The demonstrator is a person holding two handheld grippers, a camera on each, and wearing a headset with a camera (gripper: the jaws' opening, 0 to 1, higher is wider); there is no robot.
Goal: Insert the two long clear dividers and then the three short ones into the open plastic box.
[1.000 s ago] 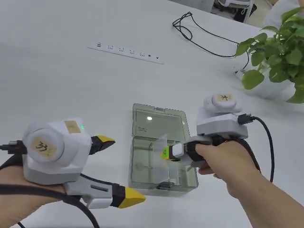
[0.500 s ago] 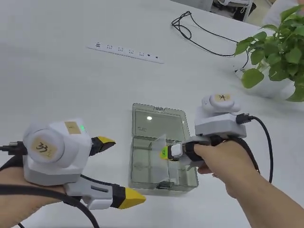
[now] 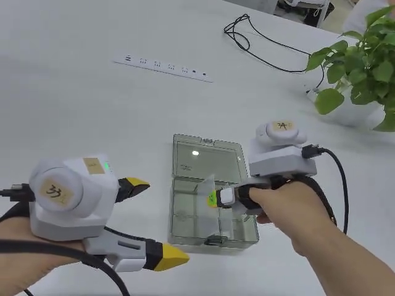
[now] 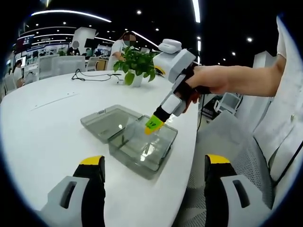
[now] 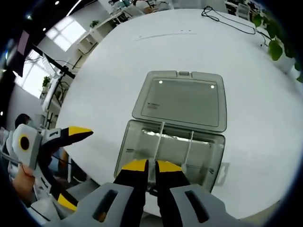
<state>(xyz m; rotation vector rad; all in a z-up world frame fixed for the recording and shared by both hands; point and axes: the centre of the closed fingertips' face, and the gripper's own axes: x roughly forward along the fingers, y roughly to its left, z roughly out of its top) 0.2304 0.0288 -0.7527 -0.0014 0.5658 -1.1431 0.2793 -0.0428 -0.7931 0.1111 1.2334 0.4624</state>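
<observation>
Open-plan office, white table [image 3: 74, 49], power strip [image 3: 162, 68], potted plant [image 3: 361, 61], ceiling light strips [image 4: 195, 12]

My left gripper [image 3: 157, 219] has a fat white body. On it is a round tan sticker [image 3: 54, 191] with black scribbles, and a tiny green light [image 3: 106, 164]. Its two grey jaws end in yellow tips. Black cables [image 3: 55, 250] hang from it. My right gripper [image 3: 215, 202] is white and grey too. It has a round tan label [image 3: 282, 126] on top, a green tag [image 3: 212, 198] by its tip, and a black cord [image 3: 338, 179] looping away.
</observation>
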